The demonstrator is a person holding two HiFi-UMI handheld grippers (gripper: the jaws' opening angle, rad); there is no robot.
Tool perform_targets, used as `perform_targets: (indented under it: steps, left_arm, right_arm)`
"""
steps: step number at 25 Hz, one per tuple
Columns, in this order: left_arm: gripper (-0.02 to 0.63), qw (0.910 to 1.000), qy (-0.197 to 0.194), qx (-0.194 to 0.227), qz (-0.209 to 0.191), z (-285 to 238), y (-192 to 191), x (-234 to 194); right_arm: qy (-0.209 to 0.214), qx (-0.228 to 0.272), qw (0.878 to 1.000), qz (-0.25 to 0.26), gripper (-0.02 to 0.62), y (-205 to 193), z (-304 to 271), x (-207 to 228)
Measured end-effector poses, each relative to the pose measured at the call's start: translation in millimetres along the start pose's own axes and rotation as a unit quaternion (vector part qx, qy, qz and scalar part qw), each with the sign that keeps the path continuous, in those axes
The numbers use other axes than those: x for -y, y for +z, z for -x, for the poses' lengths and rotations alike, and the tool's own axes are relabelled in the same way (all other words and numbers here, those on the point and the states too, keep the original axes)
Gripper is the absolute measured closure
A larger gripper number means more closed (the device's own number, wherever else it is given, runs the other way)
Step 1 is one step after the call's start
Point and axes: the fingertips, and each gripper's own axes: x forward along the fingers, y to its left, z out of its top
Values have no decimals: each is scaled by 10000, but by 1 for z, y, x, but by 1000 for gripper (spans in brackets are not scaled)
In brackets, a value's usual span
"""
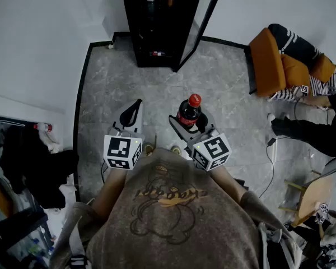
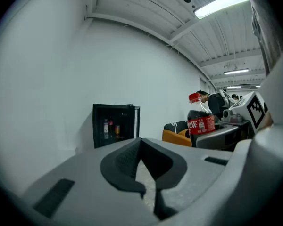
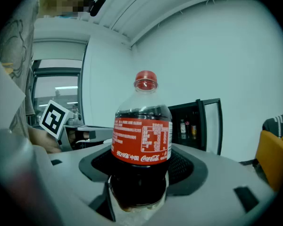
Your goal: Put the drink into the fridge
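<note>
The dark cola bottle with a red cap and red label (image 3: 141, 135) stands upright between the 2 jaws of the right gripper (image 1: 189, 122). The jaws are spread wide and clamp its lower body, holding it above the grey marbled tile floor (image 1: 229, 77). Beside it, the left gripper (image 1: 133, 110) is empty, its 2 jaws closed together. Ahead, well apart from both, stands the small black fridge (image 1: 151, 32). Its glass door (image 1: 200, 21) is swung open, and there are bottles inside. An orange armchair (image 1: 267, 60) sits to the right.
</note>
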Motion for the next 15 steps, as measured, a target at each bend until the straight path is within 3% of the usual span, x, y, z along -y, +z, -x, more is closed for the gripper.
perform_targets:
  steps: [15]
  left_arm:
    - [601, 9997, -222, 6, -34, 1, -1, -10]
  right_arm:
    - [60, 104, 9998, -184, 290, 3, -8, -9]
